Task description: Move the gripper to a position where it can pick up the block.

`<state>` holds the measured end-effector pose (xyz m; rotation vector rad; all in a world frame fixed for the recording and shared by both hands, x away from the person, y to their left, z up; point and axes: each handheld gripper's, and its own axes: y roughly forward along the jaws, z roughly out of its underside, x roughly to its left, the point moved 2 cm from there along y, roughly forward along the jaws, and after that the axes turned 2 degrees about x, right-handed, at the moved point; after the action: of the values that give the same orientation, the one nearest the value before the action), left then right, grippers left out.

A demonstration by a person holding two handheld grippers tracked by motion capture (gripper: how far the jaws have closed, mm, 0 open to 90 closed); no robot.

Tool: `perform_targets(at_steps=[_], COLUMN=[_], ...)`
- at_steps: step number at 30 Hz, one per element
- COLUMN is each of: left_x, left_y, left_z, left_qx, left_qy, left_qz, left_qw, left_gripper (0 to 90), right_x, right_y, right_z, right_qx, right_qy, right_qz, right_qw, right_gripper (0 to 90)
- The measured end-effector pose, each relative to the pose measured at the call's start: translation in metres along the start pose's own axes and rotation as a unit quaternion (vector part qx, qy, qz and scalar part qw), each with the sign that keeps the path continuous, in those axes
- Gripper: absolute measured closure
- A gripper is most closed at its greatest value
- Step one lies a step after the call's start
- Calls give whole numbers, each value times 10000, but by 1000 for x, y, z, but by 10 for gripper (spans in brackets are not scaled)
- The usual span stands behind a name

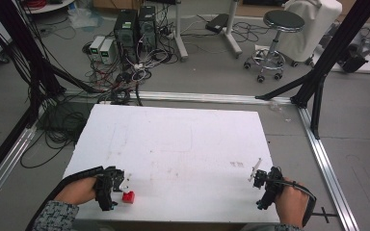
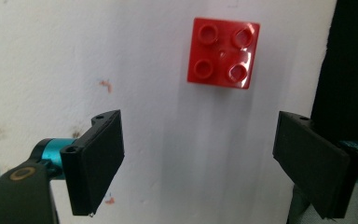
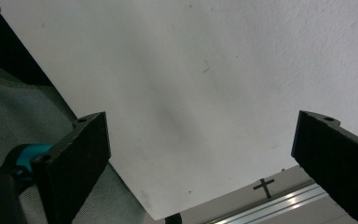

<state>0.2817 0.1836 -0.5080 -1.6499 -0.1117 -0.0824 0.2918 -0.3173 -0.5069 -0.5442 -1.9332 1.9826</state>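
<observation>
On the white surface [image 1: 173,144], near its front left corner, I see a red four-stud building brick [image 1: 128,197] lying studs up, just beside my left gripper [image 1: 117,185]. That gripper's jaws stand released and wide apart, the brick ahead of them and untouched. My right gripper [image 1: 261,185] hovers at the front right corner, its jaws also spread wide over bare surface, holding nothing.
</observation>
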Motion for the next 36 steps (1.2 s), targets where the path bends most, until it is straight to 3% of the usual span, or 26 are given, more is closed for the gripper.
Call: perform_targets(at_steps=[18,27,36], left_x=[0,1,0], left_y=[14,22,24], left_z=[-28,-33,-34], left_qx=[161,251,230], left_qy=[692,828,828], left_qz=[295,421,491], left_qw=[9970,9954,9951], left_gripper=[166,167,167], right_x=[1,1,2], right_y=[-2,-1,-1], right_z=[0,-2,-2], right_qx=[-26,-8,8], right_qy=[-9,-38,-40], right_qz=[-12,-1,-29], right_qw=[10000,10000,10000], right_gripper=[36,36,36])
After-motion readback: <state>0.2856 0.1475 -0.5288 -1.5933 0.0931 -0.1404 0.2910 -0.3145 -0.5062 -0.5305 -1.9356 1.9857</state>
